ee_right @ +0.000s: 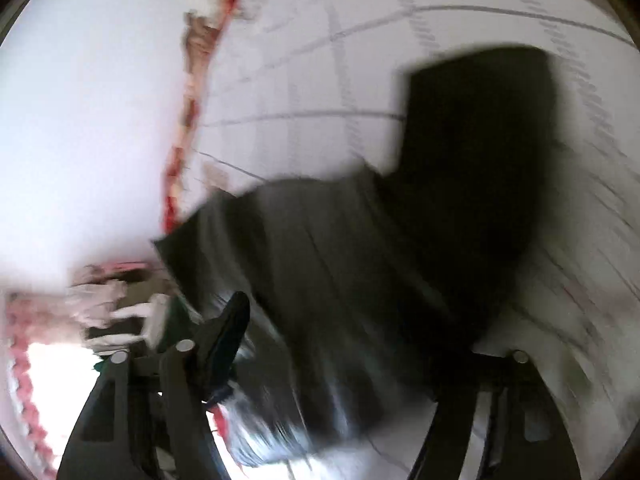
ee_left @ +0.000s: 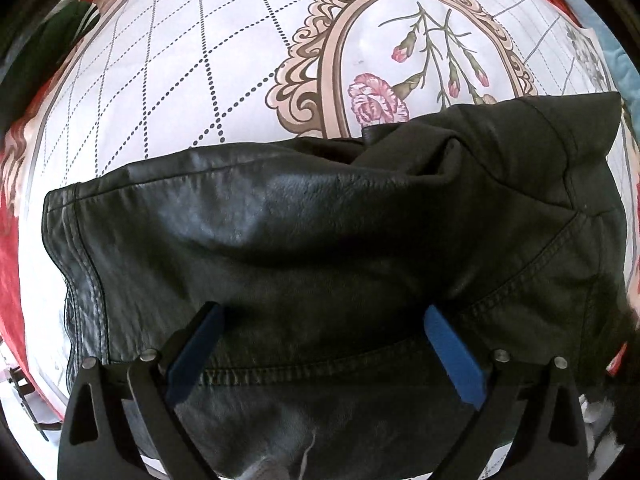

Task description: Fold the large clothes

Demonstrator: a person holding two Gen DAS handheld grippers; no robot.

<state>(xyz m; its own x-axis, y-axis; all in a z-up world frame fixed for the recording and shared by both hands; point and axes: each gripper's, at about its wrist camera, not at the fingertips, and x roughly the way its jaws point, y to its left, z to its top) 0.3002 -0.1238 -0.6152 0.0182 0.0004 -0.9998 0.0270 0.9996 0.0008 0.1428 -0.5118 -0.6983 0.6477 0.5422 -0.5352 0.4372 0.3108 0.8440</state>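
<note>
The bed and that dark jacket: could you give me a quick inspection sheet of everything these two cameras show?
Surface: bedsheet, white with dotted grid and a framed flower print.
Job's things: black leather jacket lying bunched on the sheet.
Clutter: dark green cloth at the far left edge.
Grippers: left hand-held gripper open over the jacket; right hand-held gripper too blurred to judge.
Cables: nothing seen.
Surroundings: red floral blanket along the sheet's edge.

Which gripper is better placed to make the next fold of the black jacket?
Left, probably: the left gripper hangs open right over the black jacket, in sharp view. The right wrist view is smeared by motion, its jaws unreadable.
</note>
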